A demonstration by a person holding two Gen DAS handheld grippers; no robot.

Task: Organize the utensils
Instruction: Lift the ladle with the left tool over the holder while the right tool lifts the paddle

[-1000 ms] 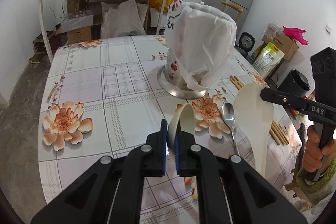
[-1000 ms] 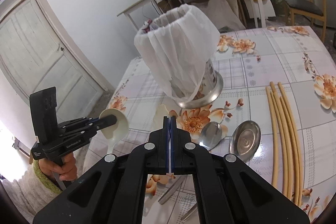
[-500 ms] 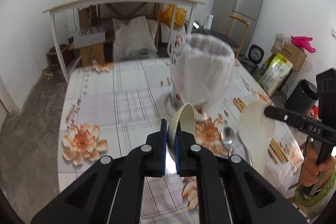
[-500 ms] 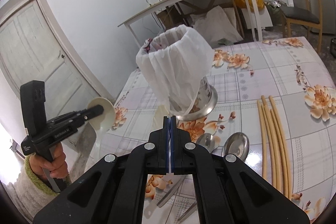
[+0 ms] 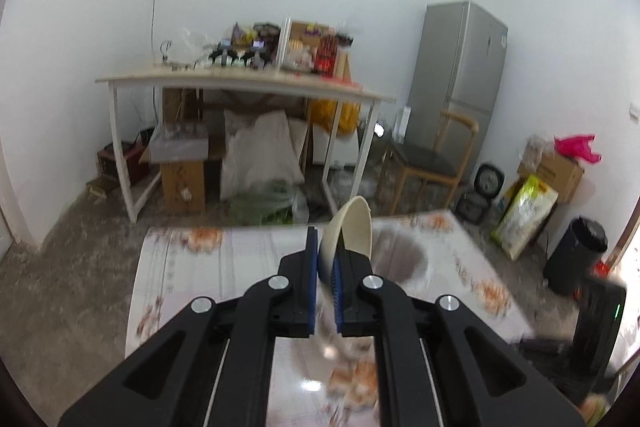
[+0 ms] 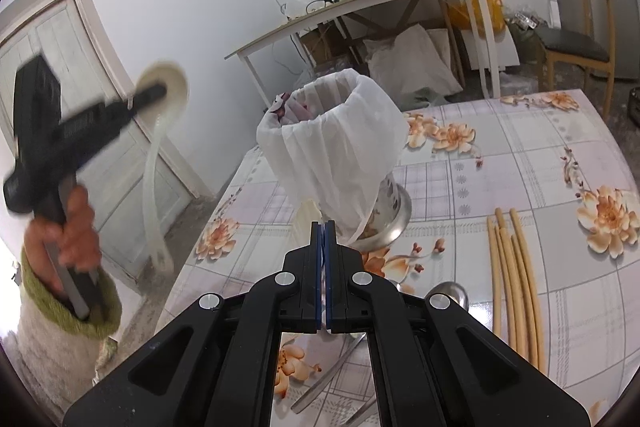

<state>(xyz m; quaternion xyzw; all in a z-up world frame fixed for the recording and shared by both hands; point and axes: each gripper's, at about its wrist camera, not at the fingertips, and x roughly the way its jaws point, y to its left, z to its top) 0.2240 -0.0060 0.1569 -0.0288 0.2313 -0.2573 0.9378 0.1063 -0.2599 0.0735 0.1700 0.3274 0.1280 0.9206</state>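
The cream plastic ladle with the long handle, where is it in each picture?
Left wrist view: the cream plastic ladle sits just below centre, its bowl pinched in the left gripper.
Right wrist view: the ladle is far left, raised beside the door.
Shared landmark: the white-legged wooden side table.

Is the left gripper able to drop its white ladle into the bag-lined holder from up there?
Probably yes: the left gripper holds the white ladle high beside the holder, whose mouth looks open.
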